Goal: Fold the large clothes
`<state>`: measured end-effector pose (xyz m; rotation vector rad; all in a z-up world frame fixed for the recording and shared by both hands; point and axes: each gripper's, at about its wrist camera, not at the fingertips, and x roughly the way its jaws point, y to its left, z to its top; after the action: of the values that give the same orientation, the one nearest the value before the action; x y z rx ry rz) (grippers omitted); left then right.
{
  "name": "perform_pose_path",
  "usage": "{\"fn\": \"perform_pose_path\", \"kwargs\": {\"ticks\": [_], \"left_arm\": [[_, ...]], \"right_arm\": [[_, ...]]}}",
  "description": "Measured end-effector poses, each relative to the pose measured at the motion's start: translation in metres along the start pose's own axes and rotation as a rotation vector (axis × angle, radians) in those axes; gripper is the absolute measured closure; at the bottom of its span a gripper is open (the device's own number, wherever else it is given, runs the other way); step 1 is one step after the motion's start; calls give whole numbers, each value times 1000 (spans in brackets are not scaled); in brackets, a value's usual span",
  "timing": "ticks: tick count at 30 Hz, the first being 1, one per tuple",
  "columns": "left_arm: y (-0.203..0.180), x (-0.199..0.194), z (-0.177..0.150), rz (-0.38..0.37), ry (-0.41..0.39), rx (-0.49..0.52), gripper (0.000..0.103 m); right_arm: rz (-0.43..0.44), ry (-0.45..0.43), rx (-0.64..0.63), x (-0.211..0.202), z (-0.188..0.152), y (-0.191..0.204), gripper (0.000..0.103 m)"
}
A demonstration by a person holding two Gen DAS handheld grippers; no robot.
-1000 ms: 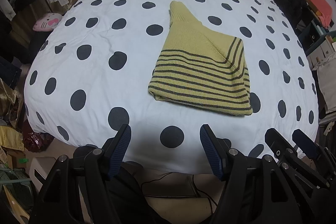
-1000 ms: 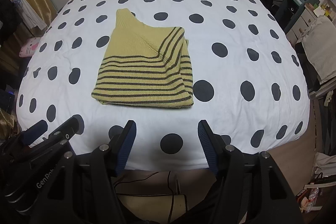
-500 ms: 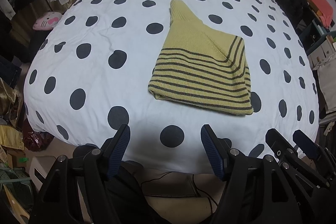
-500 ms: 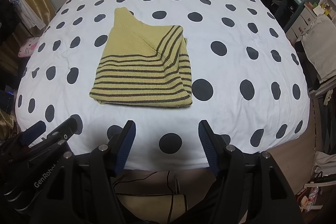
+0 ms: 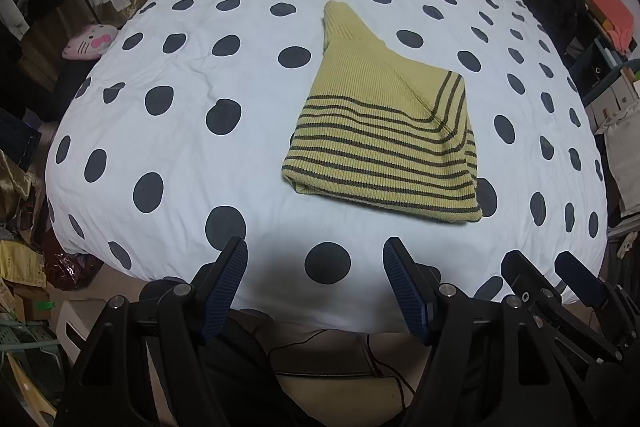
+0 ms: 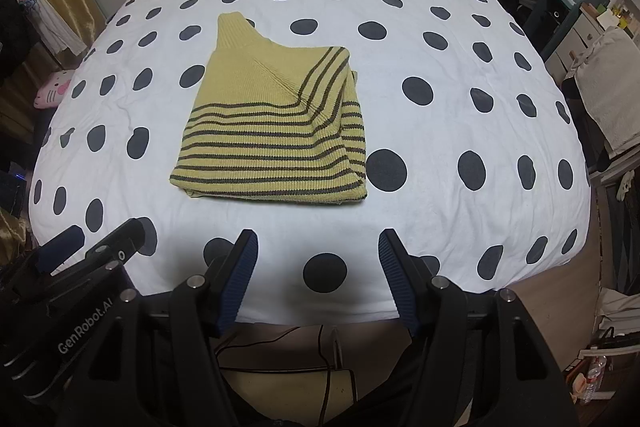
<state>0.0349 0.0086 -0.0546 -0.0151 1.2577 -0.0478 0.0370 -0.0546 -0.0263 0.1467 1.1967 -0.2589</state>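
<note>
The folded yellow ribbed sweater with dark stripes [image 6: 276, 131] lies far of both empty, open grippers; collar pointing away; left gripper [image 5: 316, 271] and right gripper [image 6: 318, 259] roughly equidistant.

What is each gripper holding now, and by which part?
Nothing. The left gripper and right gripper are both open and empty; the folded sweater lies untouched on the bed.

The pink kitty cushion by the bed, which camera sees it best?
The left wrist view. There the pink cat-face plush cushion shows its whole face, whiskers and bow, beside the white spotted bed cover. In the right wrist view the cushion sits at the far left edge, smaller and partly hidden behind the cover.
</note>
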Motion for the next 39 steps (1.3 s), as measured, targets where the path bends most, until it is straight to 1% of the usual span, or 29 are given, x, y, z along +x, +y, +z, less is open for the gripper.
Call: {"fn": "perform_pose_path", "kwargs": {"ticks": [33, 39], "left_arm": [[0, -3, -1, -4, 0, -3, 30], [-2, -7, -2, 0, -11, 0, 30]], "right_arm": [[0, 3, -5, 0, -1, 0, 39], [-1, 3, -5, 1, -2, -1, 39]]}}
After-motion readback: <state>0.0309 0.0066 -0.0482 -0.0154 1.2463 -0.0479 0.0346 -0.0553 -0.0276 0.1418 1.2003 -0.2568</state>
